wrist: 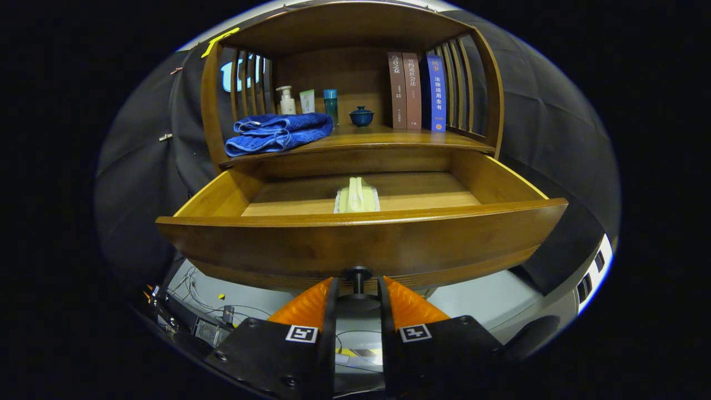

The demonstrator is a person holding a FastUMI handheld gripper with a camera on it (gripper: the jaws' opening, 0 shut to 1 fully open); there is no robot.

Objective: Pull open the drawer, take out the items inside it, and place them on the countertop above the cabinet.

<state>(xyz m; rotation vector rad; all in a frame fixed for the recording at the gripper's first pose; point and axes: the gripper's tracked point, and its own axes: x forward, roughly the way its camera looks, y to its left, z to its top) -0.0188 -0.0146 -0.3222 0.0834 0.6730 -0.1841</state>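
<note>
Cabinet (355, 33) of warm brown wood stands against the booth's dark cloth wall, with slatted sides and an arched top over an open shelf. Its drawer (361, 239) is pulled far out toward the gripper, the curved front panel broad and close, the side walls running back under the shelf. On the surface (383, 136) above the drawer, a folded blue towel (278, 133) lies at the left end, its edge hanging slightly over the front. Three books (416, 91) stand upright at the right end, two brown and one blue, pressed together beside the slats. Behind the towel stand a white pump bottle (286, 101), a small pale tube (307, 101) and a teal bottle (331, 105) in a row, and a small dark blue lidded pot (361, 116) sits near the middle, apart from the books. Inside the drawer, a pale yellow-green packet (356, 195) with white frilled edges lies on the wooden floor, about midway between the side walls. The gripper (358, 291) sits low at the drawer front, its fingers (308, 305) set narrowly on either side of the small dark knob (358, 276); whether both press on its stem cannot be told.
</note>
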